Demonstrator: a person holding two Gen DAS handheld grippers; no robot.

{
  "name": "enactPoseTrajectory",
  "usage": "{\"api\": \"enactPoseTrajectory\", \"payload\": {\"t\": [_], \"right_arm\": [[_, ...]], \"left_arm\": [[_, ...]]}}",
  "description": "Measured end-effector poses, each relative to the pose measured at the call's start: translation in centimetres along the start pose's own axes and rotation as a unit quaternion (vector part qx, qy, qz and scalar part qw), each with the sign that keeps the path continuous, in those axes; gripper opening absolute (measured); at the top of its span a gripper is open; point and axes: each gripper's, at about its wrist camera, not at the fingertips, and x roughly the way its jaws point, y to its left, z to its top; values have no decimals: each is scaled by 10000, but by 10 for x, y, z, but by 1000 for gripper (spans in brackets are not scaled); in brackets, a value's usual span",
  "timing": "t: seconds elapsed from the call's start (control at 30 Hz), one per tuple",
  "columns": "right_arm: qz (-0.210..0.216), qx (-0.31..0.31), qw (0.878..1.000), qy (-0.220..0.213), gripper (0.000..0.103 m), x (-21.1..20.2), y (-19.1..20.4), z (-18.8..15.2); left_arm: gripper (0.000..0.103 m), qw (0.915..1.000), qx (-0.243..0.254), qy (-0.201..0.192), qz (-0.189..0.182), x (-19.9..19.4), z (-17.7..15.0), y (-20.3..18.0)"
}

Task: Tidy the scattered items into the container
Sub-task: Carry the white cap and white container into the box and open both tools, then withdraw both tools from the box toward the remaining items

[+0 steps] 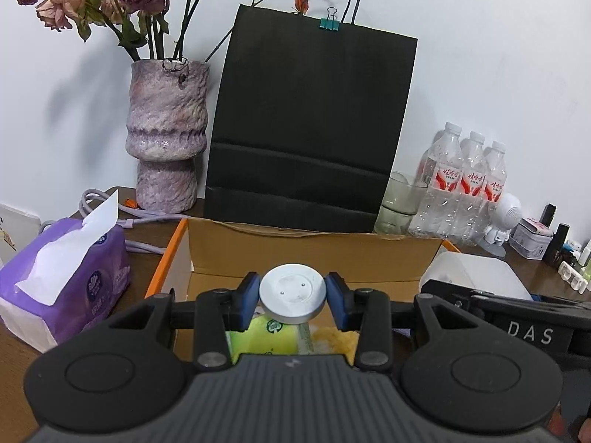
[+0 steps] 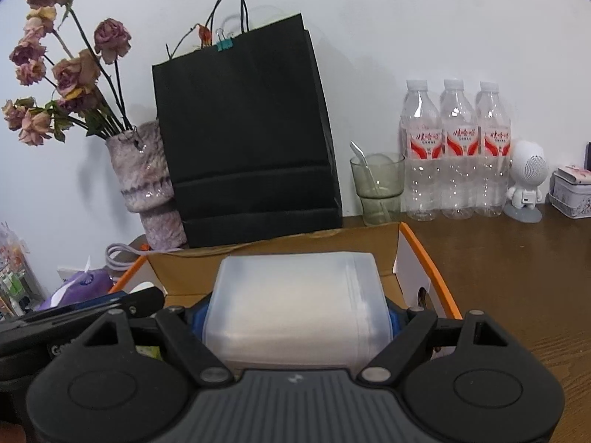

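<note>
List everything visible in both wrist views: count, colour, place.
cardboard box: 1, brown with orange-edged flaps, centre of desk
white disc: 1, in left gripper above box
translucent plastic box: 1, frosted white, in right gripper above box
green packet: 1, inside box
paper bag: 1, black, behind box
vase: 1, mauve, dried roses, left of bag
tissue pack: 1, purple, left
glass: 1, greenish, right of bag
water bottles: 3, clear, by wall
robot figurine: 1, white, right
left gripper: black, blue pads
right gripper: black

Matt black paper bag [image 1: 310, 125], rough glazed ceramic vase [image 1: 166, 129], clear glossy plastic bottles [image 2: 456, 147], brown corrugated cardboard box [image 1: 314, 254], wood-grain table [image 2: 517, 258]
</note>
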Motion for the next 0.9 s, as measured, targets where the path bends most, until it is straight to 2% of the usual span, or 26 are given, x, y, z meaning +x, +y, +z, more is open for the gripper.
{"api": "enactPoseTrajectory", "payload": {"t": [0.07, 0.1, 0.13, 0.17, 0.2, 0.23, 0.3, 0.47, 0.9], "right_arm": [[13, -33, 10000, 48, 82, 0, 0, 0], [38, -48, 9999, 112, 82, 0, -1, 1], [70, -39, 9998, 163, 89, 0, -2, 2], [71, -12, 9998, 196, 99, -1, -3, 4], [-7, 8, 9998, 209, 103, -3, -5, 6], [-79, 11, 9998, 188, 103, -6, -8, 9], [-133, 42, 9998, 127, 103, -11, -13, 13], [-84, 230, 9997, 90, 103, -17, -23, 17], [-72, 119, 9998, 149, 103, -15, -20, 16]], "left_arm": [[45, 9999, 81, 64, 26, 1, 0, -1], [67, 9999, 112, 91, 94, 0, 1, -2], [91, 9996, 114, 87, 260, -2, 1, -2], [102, 9988, 108, 39, 478, -3, 3, -3], [103, 9981, 115, -35, 607, -6, 4, -2], [103, 9980, 114, -101, 621, -9, 6, -1], [103, 9986, 21, -127, 519, -13, 8, 1], [103, 9985, 12, -127, 539, -14, 8, -1], [103, 9986, 5, -86, 515, -13, 9, -2]]}}
